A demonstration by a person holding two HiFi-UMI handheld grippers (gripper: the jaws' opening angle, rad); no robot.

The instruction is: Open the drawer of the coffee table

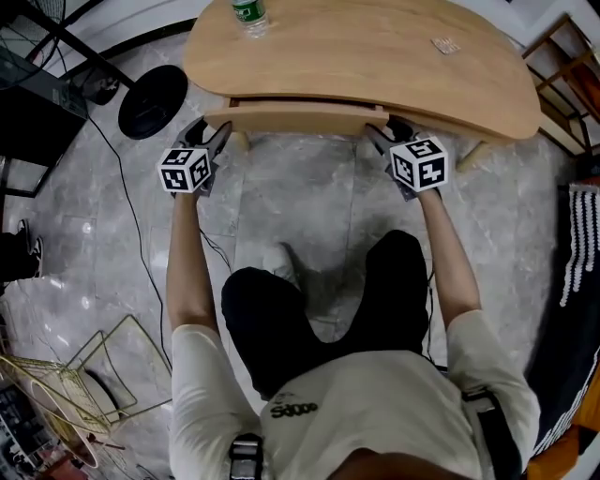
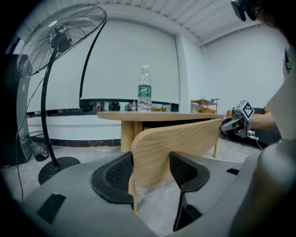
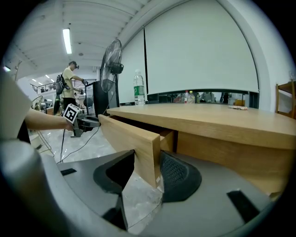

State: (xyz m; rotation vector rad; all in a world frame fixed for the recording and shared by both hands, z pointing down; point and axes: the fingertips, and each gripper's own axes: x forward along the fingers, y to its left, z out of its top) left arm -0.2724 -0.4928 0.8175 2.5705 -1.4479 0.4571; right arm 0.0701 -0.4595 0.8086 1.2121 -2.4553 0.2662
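- The head view alone shows both tools at once. The left gripper (image 1: 214, 134) is at the left end of the drawer front (image 1: 295, 117) and the right gripper (image 1: 386, 134) is at its right end.
- In that view the drawer (image 1: 281, 101) stands a little way out from under the top of the desk (image 1: 375, 66).
- The same view shows a small pale item (image 1: 446, 44) on the desk top, well apart from the bottle (image 1: 249, 14) at the far edge. A wire rack (image 1: 84, 375) stands on the floor (image 1: 309, 197) at lower left.
- The left gripper view alone gives the state of that gripper's jaws. The rounded end of the drawer front stands between them. The left jaw lies against the panel and the right jaw appears to stand off, with floor showing in the gap. The jaws are released, not clamped.
- The right gripper view alone gives the other state. Its jaws are clenched on the square end of the drawer front, with a pad on each face. The open cavity of the drawer shows behind the panel.
- The left gripper view shows a standing fan (image 2: 60, 32) in full beside the desk, whereas the head view shows only its round base.
- The right gripper view shows a second person (image 3: 69, 85) far back in the room, seen in no other view.
- Pose: both forearms (image 1: 187, 262) reach forward, roughly parallel, one on each side of the knees. Both grippers point at the desk edge and tilt slightly down, with the marker cubes (image 1: 185, 169) uppermost.
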